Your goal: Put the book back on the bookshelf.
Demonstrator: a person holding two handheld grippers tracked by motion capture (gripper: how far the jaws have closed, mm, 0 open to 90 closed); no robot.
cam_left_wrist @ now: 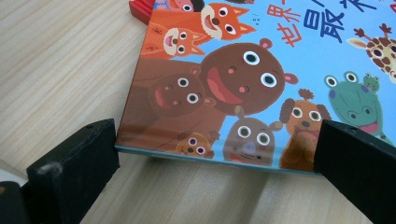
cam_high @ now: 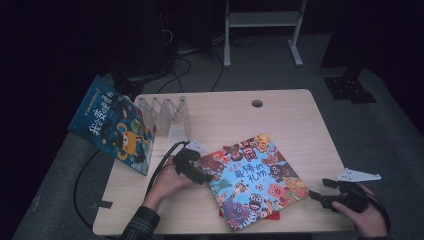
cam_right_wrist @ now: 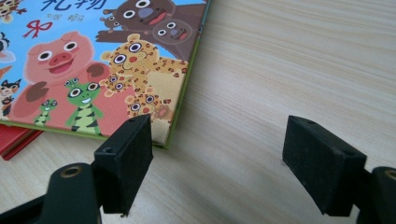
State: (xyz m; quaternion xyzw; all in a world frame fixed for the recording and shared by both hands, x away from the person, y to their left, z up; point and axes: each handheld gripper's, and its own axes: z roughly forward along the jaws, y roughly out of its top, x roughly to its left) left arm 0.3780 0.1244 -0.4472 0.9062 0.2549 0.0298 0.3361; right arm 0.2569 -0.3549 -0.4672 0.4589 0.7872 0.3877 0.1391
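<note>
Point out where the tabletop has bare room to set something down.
Free: the far right of the light wooden table, between the round cable hole and the colourful animal picture book. Crowded: the far-left corner, with the clear zigzag book rack and blue picture book.

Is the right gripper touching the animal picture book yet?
Cannot tell. In the right gripper view, the right gripper is open, one jaw overlapping the animal picture book's corner, but no contact or gap shows plainly.
</note>
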